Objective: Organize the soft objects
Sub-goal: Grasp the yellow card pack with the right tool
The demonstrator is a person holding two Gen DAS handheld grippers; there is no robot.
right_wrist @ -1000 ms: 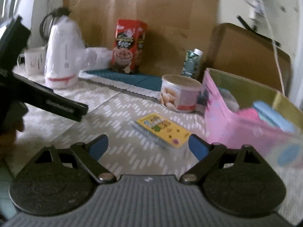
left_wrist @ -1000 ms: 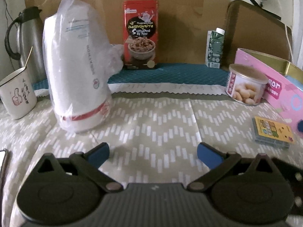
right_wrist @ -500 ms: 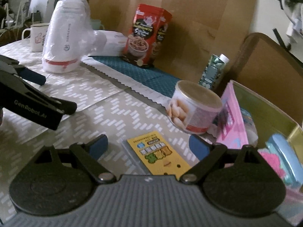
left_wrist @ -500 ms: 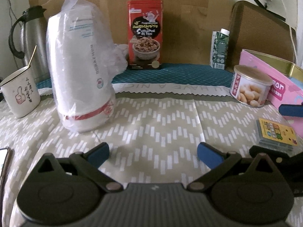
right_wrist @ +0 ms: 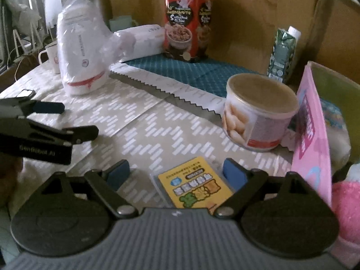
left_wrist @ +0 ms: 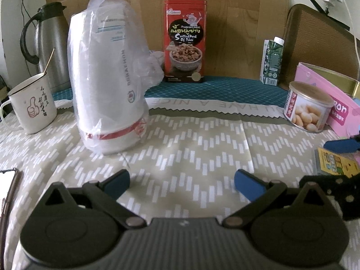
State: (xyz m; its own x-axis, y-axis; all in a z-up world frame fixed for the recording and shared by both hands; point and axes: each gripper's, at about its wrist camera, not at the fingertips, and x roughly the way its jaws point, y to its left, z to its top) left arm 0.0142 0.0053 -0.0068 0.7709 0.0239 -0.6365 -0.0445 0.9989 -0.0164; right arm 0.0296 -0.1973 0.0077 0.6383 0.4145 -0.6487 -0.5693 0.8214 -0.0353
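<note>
A small yellow tissue pack (right_wrist: 195,186) lies on the patterned tablecloth between the open fingers of my right gripper (right_wrist: 176,172); it also shows at the right edge of the left wrist view (left_wrist: 335,163). A pink box (right_wrist: 312,135) with soft pink and blue items inside stands at the right. My left gripper (left_wrist: 181,183) is open and empty over the cloth, in front of a bagged stack of white paper cups (left_wrist: 108,85). The left gripper also shows in the right wrist view (right_wrist: 49,121).
A peanut can (right_wrist: 258,112), a green carton (right_wrist: 282,56), a red snack tin (left_wrist: 185,41), a steel thermos (left_wrist: 48,42), a white mug (left_wrist: 31,105) and a phone (left_wrist: 6,180) stand around the table. A brown cardboard sheet backs the table.
My right gripper has moved forward and down so its open fingers now flank the yellow tissue pack. My left gripper has shifted slightly and stays open.
</note>
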